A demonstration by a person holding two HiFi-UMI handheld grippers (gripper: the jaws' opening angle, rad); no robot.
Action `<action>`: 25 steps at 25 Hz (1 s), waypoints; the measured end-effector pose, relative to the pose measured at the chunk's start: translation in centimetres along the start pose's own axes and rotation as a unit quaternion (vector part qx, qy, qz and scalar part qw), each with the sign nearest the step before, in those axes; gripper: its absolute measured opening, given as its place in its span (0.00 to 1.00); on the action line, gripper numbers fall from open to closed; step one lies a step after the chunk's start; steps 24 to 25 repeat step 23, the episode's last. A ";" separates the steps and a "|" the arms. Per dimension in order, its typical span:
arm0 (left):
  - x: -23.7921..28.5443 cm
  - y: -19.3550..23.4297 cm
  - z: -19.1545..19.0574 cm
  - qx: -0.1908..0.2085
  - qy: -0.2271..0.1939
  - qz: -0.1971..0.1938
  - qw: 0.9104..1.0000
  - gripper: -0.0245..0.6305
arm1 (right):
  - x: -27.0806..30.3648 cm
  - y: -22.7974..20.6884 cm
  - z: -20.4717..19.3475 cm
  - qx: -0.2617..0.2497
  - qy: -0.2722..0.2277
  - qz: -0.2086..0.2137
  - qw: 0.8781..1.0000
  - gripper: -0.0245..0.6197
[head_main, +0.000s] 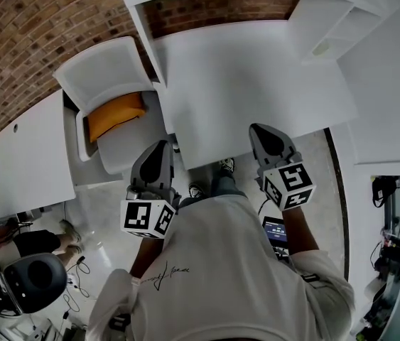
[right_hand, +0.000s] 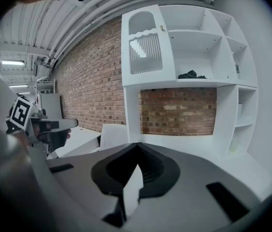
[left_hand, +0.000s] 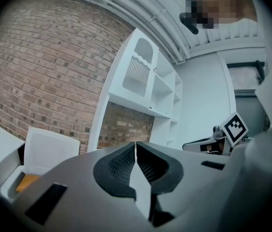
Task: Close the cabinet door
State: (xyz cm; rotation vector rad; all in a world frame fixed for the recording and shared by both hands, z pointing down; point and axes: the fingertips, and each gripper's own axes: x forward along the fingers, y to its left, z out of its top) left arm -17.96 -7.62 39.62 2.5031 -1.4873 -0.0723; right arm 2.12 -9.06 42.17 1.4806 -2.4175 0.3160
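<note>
Ahead of us the white bench [head_main: 256,84] lies bare, and the way over it to the brick wall [right_hand: 177,111] at the back is open. The left hand-held gripper [head_main: 161,146] and right hand-held gripper [head_main: 262,129] hang near its front edge, jaws together and empty. On our left a white chair [head_main: 111,69] with an orange cushion [head_main: 116,115] stands just beside the bench, between it and a side table [head_main: 29,155]. Overhead the shelf unit [right_hand: 198,83] roofs the recess. A dark object [right_hand: 191,74] takes up part of one shelf.
</note>
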 end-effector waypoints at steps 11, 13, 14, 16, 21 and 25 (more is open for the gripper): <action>-1.5 -0.2 -0.1 -0.002 -0.006 0.002 1.000 0.07 | -1.2 1.3 0.5 -0.023 -0.002 0.018 1.000 0.07; -1.6 -0.3 -0.1 -0.001 -0.006 -0.002 1.000 0.07 | -1.3 1.3 0.7 -0.029 -0.004 0.017 0.999 0.07; -1.6 -0.4 -0.1 0.000 -0.007 -0.003 1.000 0.07 | -1.4 1.3 0.9 -0.032 -0.006 0.019 0.999 0.07; -1.7 -0.6 0.0 0.002 -0.007 -0.006 1.000 0.07 | -1.5 1.5 1.3 -0.038 -0.009 0.023 0.999 0.07; -2.2 -0.8 0.1 0.006 -0.009 -0.006 1.000 0.07 | -1.6 1.6 1.9 -0.044 -0.013 0.030 0.999 0.07; -2.3 -0.7 0.3 0.009 -0.010 -0.005 1.000 0.07 | -1.7 1.6 2.1 -0.047 -0.015 0.029 0.998 0.07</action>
